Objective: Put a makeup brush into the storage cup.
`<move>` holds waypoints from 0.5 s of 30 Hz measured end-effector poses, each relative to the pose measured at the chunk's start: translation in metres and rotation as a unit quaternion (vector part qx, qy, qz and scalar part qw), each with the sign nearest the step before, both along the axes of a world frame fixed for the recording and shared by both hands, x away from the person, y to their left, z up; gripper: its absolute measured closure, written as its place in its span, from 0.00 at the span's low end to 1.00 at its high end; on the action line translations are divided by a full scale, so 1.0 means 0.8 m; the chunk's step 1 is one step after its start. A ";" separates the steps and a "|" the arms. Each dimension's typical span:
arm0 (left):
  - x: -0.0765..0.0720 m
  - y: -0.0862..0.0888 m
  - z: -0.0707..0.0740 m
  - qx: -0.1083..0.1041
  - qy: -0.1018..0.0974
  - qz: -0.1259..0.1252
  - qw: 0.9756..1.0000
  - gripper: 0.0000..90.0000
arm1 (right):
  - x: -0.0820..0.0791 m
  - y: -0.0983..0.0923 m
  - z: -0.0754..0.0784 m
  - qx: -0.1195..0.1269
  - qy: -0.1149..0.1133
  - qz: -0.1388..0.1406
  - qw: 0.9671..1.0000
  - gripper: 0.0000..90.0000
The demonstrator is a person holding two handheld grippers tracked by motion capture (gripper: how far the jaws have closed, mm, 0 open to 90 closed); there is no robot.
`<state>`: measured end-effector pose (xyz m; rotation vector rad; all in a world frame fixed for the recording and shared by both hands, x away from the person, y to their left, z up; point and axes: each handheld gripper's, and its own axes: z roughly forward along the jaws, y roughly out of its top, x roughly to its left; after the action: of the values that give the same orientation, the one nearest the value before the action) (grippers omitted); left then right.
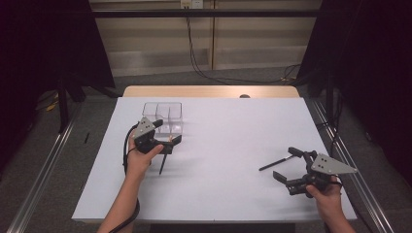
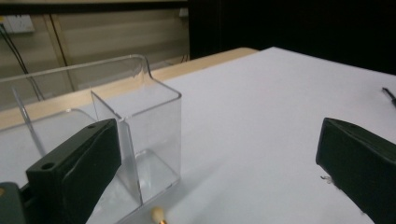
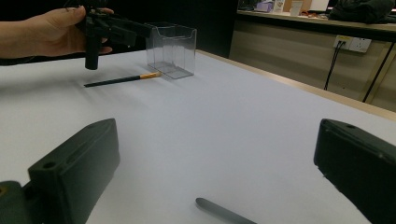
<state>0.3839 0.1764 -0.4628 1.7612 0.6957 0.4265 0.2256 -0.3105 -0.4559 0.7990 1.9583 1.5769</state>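
A clear compartmented box (image 1: pixel 163 118) stands at the table's back left. My left gripper (image 1: pixel 167 132) hovers open just in front of it, nothing between the jaws; the box's walls (image 2: pixel 140 121) fill the left of the left gripper view. A slim black brush with a gold ferrule (image 1: pixel 163 164) lies on the sheet below that gripper, its gold end (image 2: pixel 158 215) near the box's corner. My right gripper (image 1: pixel 286 164) is open low at the front right, its jaws on either side of a second black stick (image 1: pixel 277 162), whose tip (image 3: pixel 223 212) lies between them.
A white sheet (image 1: pixel 218 160) covers the table, with a wooden strip (image 1: pixel 209 91) bare at the far edge. In the right gripper view the left hand and its gripper (image 3: pixel 100 28) hang above the brush (image 3: pixel 122 79), beside the box (image 3: pixel 172 44). Metal rails run along both sides.
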 end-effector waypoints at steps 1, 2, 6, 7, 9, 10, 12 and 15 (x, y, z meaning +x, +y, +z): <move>0.000 -0.001 0.000 0.002 0.008 0.000 1.000 0.00 | 0.000 0.000 0.000 0.000 0.000 0.000 1.000 0.00; 0.001 -0.003 -0.001 0.020 0.016 0.000 1.000 0.00 | 0.000 0.000 0.000 0.000 0.001 0.001 1.000 0.00; 0.002 -0.005 -0.001 0.040 0.034 -0.002 0.999 0.00 | 0.000 0.000 0.000 -0.001 0.003 0.002 1.000 0.00; 0.003 -0.005 -0.001 0.050 0.045 -0.001 0.998 0.00 | 0.000 0.000 0.000 -0.002 0.004 0.001 1.000 0.00; 0.004 -0.006 -0.001 0.061 0.060 0.004 0.996 0.00 | 0.000 0.000 0.000 -0.002 0.004 0.002 1.000 0.00; 0.005 -0.006 -0.001 0.070 0.067 0.008 0.995 0.00 | 0.000 0.000 0.000 -0.002 0.004 0.001 1.000 0.00; 0.005 -0.008 -0.001 0.086 0.077 0.009 0.993 0.00 | 0.000 0.000 0.000 -0.003 0.003 0.002 1.000 0.00; 0.007 -0.009 -0.001 0.102 0.088 0.008 0.991 0.00 | 0.000 0.000 0.000 -0.003 0.004 0.004 1.000 0.00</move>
<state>0.3893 0.1693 -0.4636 2.0051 0.8132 0.3662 0.2254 -0.3103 -0.4557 0.7981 1.9731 1.5740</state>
